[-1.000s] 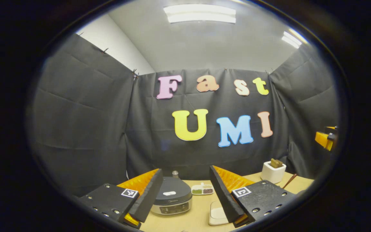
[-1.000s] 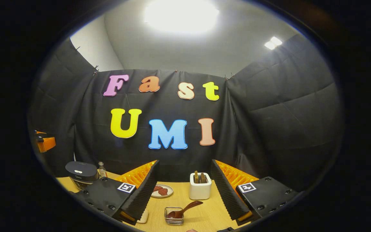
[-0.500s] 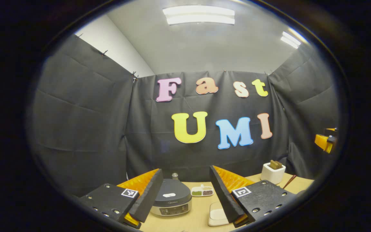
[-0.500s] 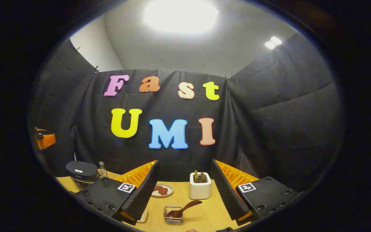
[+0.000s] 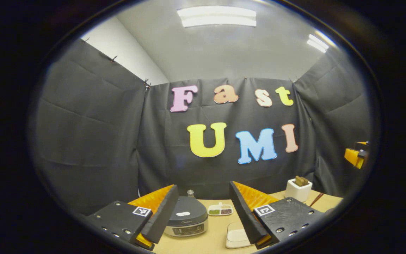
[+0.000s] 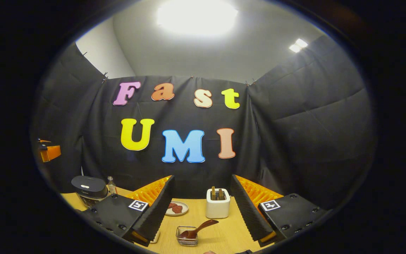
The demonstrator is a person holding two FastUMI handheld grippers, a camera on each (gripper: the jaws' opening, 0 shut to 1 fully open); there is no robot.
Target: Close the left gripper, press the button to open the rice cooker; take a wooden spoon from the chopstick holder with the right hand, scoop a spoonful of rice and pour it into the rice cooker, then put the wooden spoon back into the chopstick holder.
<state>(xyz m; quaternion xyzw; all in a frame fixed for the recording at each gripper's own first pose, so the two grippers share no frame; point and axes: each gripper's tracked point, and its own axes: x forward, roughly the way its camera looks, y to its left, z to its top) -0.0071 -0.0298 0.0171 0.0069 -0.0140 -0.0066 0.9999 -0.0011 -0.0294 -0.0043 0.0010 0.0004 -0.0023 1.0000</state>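
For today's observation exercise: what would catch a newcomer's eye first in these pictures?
Probably the closed rice cooker on the table, framed between the open left gripper fingers. In the right gripper view, the open right gripper frames the white chopstick holder, with a wooden spoon resting in a small dish nearer.

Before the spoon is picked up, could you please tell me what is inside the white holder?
Brown wooden handles stick up out of the holder. Their lower ends are hidden by its walls, so which is the spoon cannot be told.

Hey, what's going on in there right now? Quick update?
Both claws, left and right, open, holding nothing. Rice cooker lid shut, straight ahead of the left claw. Nothing in the way.
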